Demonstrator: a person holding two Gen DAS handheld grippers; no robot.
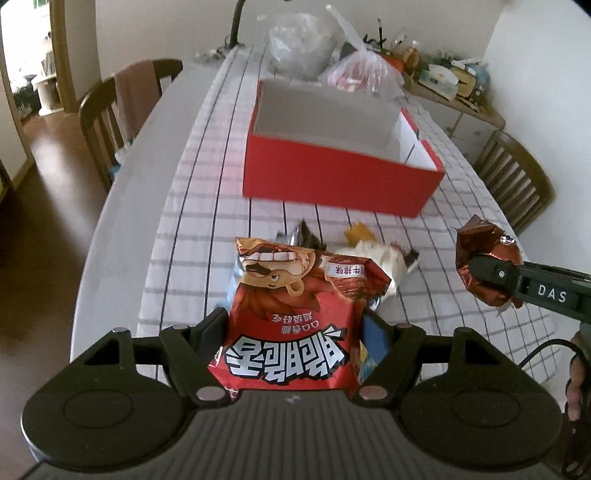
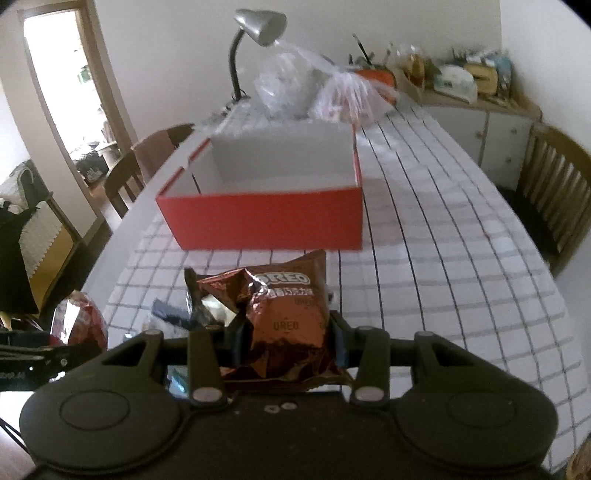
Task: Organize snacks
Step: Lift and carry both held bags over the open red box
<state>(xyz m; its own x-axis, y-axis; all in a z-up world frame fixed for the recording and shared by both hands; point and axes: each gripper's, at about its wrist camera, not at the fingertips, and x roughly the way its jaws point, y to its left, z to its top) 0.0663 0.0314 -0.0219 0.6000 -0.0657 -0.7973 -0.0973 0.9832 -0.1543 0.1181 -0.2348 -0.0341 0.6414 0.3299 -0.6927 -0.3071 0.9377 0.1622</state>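
Note:
My left gripper [image 1: 295, 326] is shut on a red snack bag [image 1: 291, 295] with a cartoon face, held upside down above the checked tablecloth. My right gripper [image 2: 286, 332] is shut on a crinkled brown Oreo pack [image 2: 291, 314]. The left wrist view shows that pack [image 1: 484, 254] at the right edge in the right gripper [image 1: 480, 271]. The right wrist view shows the red bag [image 2: 79, 325] at the far left. An open red box [image 1: 343, 181] with a white, empty inside stands ahead of both grippers [image 2: 266, 221]. A white-and-yellow packet [image 1: 380, 254] and a dark packet [image 1: 304, 236] lie on the cloth below.
Clear plastic bags [image 1: 306, 40] and a bag with red contents [image 1: 362, 70] stand behind the box. A grey desk lamp [image 2: 258, 22] is at the far end. Wooden chairs [image 1: 122, 107] [image 2: 554, 192] flank the table. A cluttered sideboard [image 2: 472, 88] lines the right wall.

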